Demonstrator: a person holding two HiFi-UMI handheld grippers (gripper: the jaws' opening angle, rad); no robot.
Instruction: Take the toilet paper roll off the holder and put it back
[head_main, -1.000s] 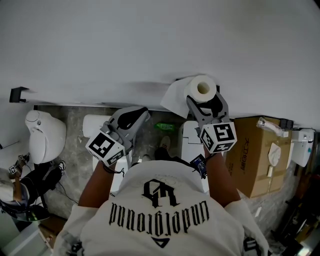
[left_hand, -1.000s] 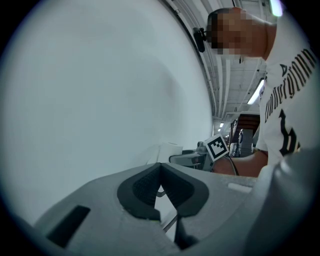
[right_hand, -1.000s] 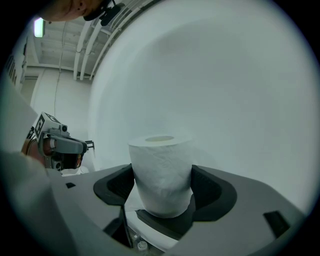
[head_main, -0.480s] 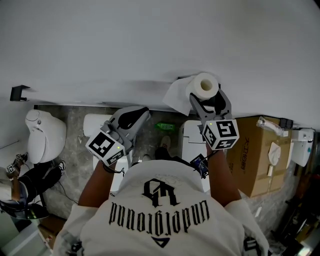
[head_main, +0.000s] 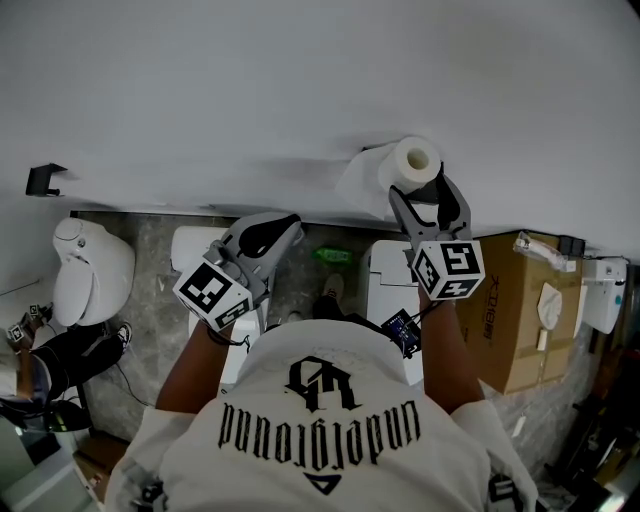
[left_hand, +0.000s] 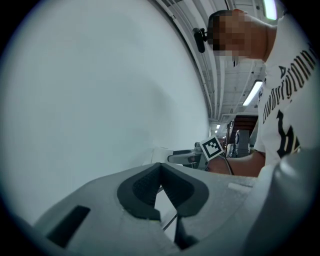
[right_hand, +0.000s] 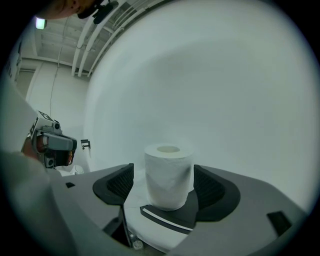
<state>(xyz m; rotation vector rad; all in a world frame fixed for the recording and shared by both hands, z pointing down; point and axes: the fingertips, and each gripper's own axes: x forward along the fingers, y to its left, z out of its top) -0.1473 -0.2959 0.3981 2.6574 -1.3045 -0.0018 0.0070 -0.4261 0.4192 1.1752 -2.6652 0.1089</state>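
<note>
Your right gripper (right_hand: 163, 172) is spread around the soft, dimpled white toilet paper roll (right_hand: 169, 165) at lower centre, which stands upright on the flat dark holder (right_hand: 172, 216). One ribbed pad seems to touch it. Your left gripper (left_hand: 161, 166) is clenched and empty.

Right gripper (head_main: 420, 187) and toilet paper roll (head_main: 415, 160) a little higher and further right in head view

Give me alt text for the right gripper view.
A white toilet paper roll stands upright on a dark holder plate between the parted jaws of the right gripper, in front of a plain white wall.
</note>
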